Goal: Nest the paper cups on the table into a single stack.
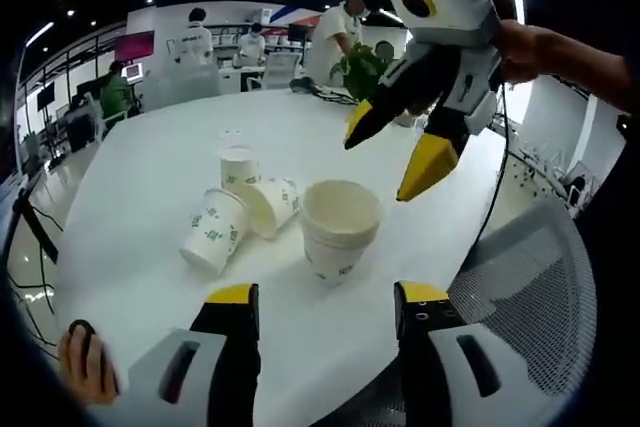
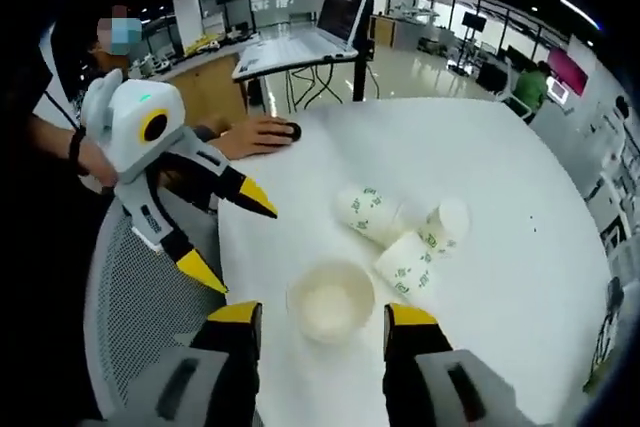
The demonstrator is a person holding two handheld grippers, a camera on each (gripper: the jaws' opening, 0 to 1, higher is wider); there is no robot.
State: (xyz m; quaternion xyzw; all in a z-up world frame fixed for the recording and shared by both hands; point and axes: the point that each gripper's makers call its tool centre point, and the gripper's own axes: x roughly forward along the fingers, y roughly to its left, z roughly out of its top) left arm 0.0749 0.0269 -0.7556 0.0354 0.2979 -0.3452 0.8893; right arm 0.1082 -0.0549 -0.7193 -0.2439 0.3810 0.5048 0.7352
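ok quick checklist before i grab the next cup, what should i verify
1. Left gripper open: ok, jaws spread with nothing between them.
2. Right gripper open: ok, jaws apart and nothing held.
3. Upright stack ready to receive: ok, it stands mouth up near the table edge, right in front of both grippers.
4. Loose cups reachable: ok, two tipped cups lie on their sides touching each other, with an upright cup just behind them.
5. Tipped cups free of each other: cannot tell, they overlap in both views.
6. Path clear: ok, nothing lies between the stack and the loose cups.
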